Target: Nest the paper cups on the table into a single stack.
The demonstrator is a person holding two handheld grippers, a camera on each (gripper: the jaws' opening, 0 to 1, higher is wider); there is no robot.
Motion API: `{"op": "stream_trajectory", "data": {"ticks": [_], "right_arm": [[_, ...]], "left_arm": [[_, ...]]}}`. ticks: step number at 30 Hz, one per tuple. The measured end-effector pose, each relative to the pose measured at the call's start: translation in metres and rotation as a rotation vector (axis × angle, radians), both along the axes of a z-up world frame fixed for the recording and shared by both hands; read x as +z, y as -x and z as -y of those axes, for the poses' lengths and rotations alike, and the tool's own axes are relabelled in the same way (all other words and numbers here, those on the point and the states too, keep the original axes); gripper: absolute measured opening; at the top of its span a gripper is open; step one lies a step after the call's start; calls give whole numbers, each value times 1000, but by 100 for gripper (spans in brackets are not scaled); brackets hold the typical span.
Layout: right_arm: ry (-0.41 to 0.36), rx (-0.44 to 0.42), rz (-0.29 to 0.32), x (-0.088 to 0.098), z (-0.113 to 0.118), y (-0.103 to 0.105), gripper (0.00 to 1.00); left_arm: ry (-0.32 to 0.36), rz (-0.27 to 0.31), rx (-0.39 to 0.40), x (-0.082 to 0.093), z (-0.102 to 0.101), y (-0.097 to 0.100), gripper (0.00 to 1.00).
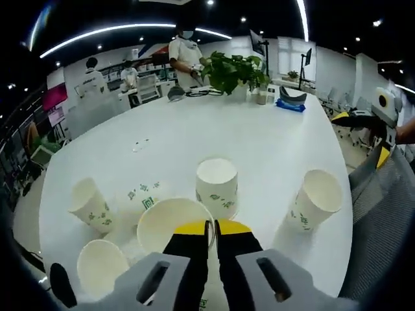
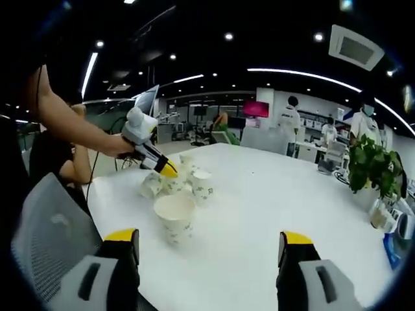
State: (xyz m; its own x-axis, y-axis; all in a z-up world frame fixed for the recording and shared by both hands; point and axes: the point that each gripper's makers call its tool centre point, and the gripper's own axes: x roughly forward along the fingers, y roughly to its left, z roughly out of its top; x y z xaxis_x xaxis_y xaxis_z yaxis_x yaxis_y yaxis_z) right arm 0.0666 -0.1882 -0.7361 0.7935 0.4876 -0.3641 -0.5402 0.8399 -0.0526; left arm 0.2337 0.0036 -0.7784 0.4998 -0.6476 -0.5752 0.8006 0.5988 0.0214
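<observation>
1. Left gripper [image 1: 212, 227]: yellow-tipped fingers pinching the near rim of a paper cup [image 1: 174, 221], wall caught between them.
2. Just beyond those fingertips, an upright cup [image 1: 216, 186]; to their right, a tilted cup [image 1: 314, 199]; to their left, three more cups [image 1: 89, 203] on the white table [image 1: 259, 142].
3. Right gripper [image 2: 211, 243]: fingers spread wide, holding nothing; nearest cup [image 2: 175, 217] ahead, toward the left finger.

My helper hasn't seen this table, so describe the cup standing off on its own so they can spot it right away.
Start at the round white table. Most cups cluster near the left tongs; the lone cup stands apart from them near the table's edge. It stands upright, mouth open, with no other cup touching it.
</observation>
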Motion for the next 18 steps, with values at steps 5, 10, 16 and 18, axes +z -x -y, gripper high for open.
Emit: {"op": "stream_trajectory", "data": {"ticks": [5, 10, 16, 18], "right_arm": [[-1, 5, 1, 0, -2, 1, 90], [-20, -2, -29, -4, -1, 1, 91], [-16, -3, -32, -5, -1, 1, 92], [-15, -6, -28, -5, 0, 1, 92]], "left_arm": [[-5, 18, 51, 9, -2, 0, 0], [24, 10, 72, 16, -3, 7, 0], [52, 37, 71, 36, -2, 19, 0], [73, 39, 79, 42, 0, 21, 0]]}}
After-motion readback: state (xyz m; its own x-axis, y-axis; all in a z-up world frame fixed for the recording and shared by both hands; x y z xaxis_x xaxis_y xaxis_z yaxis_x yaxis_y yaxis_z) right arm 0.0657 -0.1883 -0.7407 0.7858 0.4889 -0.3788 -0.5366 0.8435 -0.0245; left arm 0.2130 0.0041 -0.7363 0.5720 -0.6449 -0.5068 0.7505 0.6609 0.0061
